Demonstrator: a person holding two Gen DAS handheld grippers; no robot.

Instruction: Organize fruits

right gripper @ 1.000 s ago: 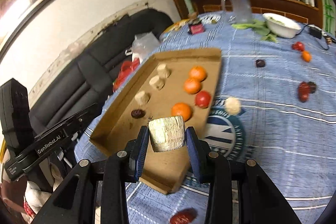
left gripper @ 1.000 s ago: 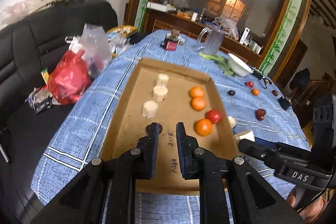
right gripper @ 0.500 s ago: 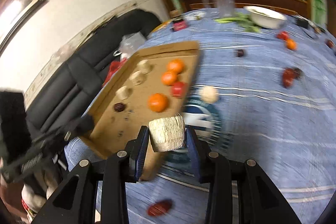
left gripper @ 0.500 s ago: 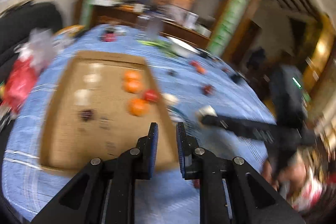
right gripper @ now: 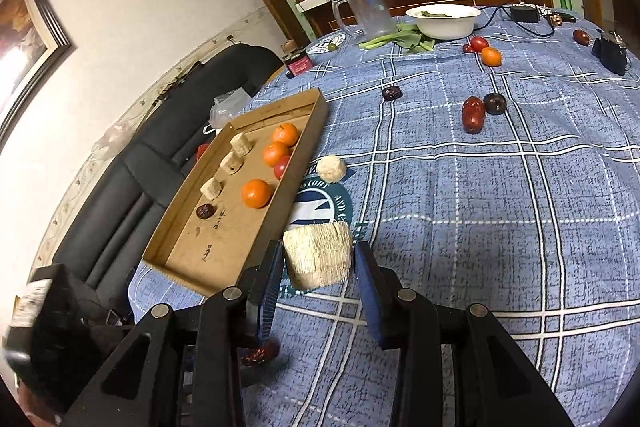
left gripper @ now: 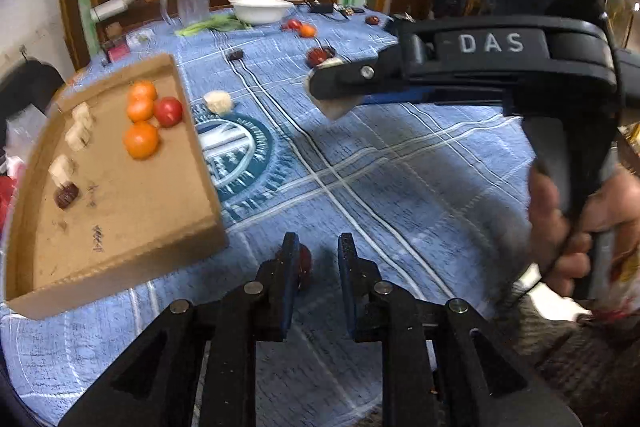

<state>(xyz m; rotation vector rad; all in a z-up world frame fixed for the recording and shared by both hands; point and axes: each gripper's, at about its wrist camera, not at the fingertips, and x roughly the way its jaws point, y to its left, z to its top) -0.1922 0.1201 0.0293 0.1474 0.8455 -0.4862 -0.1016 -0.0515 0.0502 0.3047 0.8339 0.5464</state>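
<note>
Partly sorted: inside the cardboard tray (right gripper: 224, 251), three smooth tangerines, a tomato, three pale fibrous chunks, one wrinkled date. Outside it, more loose on the checked cloth. Right gripper (right gripper: 316, 269) clamped on a ridged pale chunk (right gripper: 318, 259); left gripper (left gripper: 314, 269) opening over a red date (left gripper: 305, 263).

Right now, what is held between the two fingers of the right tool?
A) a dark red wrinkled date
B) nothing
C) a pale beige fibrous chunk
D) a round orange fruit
C: in the right wrist view the right tool is clamped on the pale beige fibrous chunk, above the blue checked tablecloth.
</note>
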